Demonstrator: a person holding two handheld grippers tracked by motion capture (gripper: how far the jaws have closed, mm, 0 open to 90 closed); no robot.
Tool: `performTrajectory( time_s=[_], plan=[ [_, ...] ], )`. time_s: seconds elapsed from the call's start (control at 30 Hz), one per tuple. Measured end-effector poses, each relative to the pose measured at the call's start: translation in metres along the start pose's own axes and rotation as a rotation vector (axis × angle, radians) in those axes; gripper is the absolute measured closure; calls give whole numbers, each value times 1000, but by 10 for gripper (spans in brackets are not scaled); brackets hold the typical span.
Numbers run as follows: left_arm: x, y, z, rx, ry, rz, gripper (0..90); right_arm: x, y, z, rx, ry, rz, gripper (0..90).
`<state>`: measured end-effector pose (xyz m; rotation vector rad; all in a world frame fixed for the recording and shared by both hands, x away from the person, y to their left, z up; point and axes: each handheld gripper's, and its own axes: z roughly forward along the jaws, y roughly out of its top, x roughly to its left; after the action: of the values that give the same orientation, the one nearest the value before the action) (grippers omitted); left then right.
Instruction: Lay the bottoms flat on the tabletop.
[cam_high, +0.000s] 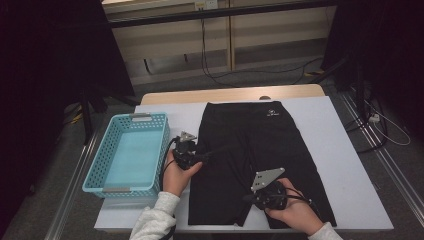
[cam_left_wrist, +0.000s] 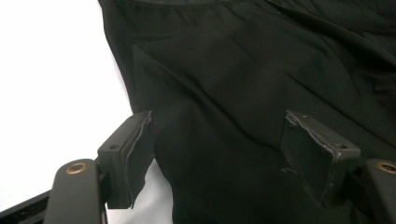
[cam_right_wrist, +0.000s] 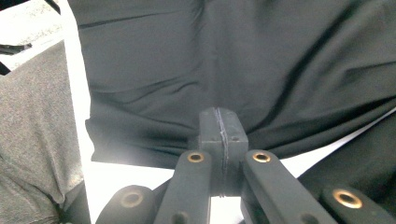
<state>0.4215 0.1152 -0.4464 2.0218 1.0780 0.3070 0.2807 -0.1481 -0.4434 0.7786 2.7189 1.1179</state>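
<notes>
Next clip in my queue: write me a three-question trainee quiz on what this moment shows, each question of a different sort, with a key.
1. True or false: the pair of black stretch-fabric shorts lies inside the turquoise perforated plastic basket.
2. Multiple choice: how do the jaws of the left gripper stand? A) pressed together B) apart, over the shorts' edge C) clamped on the basket rim
3. Fill in: the right gripper has its pads shut at the shorts' ____ end, near the person.

Key:
1. False; the shorts lie flat on the white-covered table, to the right of the basket.
2. B
3. Leg-opening (hem); whether fabric is pinched between the pads cannot be told.
</notes>
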Motion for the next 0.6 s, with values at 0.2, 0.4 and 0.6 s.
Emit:
performTrajectory(
  time_s=[0.2,0.4,0.6],
  plan=[
    [1,0,-1,3,-2,1,260,4,3,-4,-79,59,13,839],
    [3,-2,-3,24,19,3,262,19,14,9,-64,55,-26,709],
    [3,-6,-2,77,41,-31,377,16,10,13,-36,32,-17,576]
  ],
)
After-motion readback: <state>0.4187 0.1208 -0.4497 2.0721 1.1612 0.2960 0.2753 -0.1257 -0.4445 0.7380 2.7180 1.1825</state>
